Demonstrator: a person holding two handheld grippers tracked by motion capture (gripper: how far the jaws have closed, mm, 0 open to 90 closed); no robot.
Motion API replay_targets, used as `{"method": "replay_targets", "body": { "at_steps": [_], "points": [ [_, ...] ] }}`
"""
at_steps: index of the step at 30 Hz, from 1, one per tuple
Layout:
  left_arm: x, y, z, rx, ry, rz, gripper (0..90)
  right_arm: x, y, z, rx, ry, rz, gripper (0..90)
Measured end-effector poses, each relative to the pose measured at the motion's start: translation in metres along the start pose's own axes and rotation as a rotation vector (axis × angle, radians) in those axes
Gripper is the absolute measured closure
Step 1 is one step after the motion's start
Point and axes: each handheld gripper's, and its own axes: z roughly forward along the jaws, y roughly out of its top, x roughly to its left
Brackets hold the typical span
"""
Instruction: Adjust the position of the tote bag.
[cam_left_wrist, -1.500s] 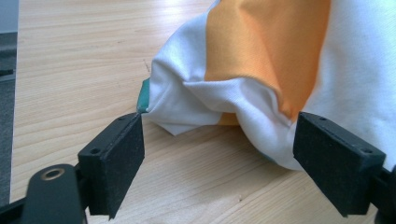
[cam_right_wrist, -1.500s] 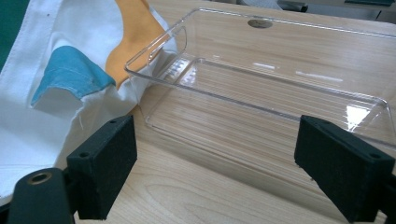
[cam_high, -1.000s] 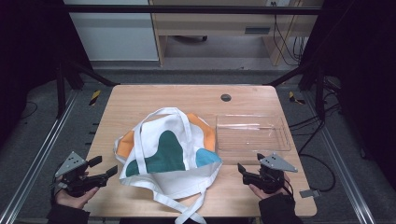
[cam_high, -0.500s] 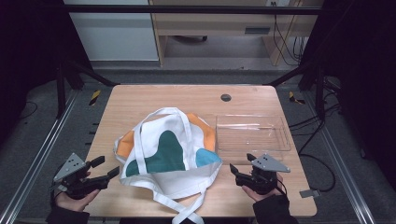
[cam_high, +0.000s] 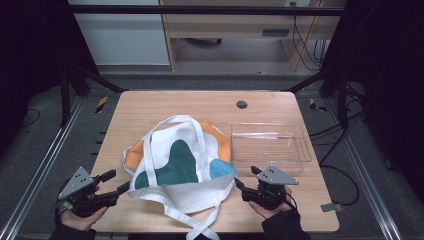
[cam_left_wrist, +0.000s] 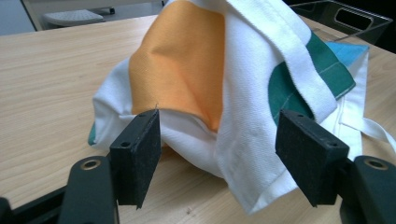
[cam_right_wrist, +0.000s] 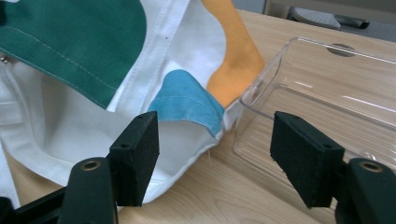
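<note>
A white cloth bag (cam_high: 180, 165) with orange, green and blue patches lies crumpled in the middle of the wooden table (cam_high: 165, 105), its straps trailing toward the front edge. My left gripper (cam_high: 118, 181) is at the bag's left edge. In the left gripper view the left gripper (cam_left_wrist: 219, 119) is open, its jaws have just been closing, and the bag (cam_left_wrist: 243, 93) bulges between the pads untouched. My right gripper (cam_high: 245, 176) is at the bag's right corner. In the right gripper view the right gripper (cam_right_wrist: 215, 121) is open too, jaws just closing, with the blue-patched corner (cam_right_wrist: 187, 102) ahead of them.
A clear plastic tray (cam_high: 305, 150) sits right of the bag, and its near corner (cam_right_wrist: 252, 98) touches the bag's edge. A round hole (cam_high: 242, 104) is in the tabletop at the back. Black frame rails run along both sides of the table.
My right gripper has slid left toward the bag's corner. Both grippers' jaws stand narrower than before. The left hand has barely shifted and the bag lies as it did.
</note>
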Motion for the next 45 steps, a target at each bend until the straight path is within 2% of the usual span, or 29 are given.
{"method": "replay_targets", "body": {
  "at_steps": [15, 29, 37, 45],
  "points": [
    [-0.012, -0.007, 0.007, 0.052, -0.033, 0.044, 35.6, 0.019, 0.004, 0.010, -0.002, 0.063, -0.011, 34.1],
    [-0.016, -0.014, 0.016, 0.093, -0.024, 0.070, 42.0, 0.037, 0.009, 0.026, -0.015, 0.115, -0.023, 35.1],
    [-0.016, -0.017, 0.022, 0.107, -0.007, 0.092, 49.2, 0.050, 0.008, 0.041, 0.009, 0.167, -0.030, 34.3],
    [-0.015, -0.018, 0.024, 0.116, -0.011, 0.090, 56.6, 0.064, 0.009, 0.056, 0.022, 0.207, -0.057, 33.9]
  ]
}}
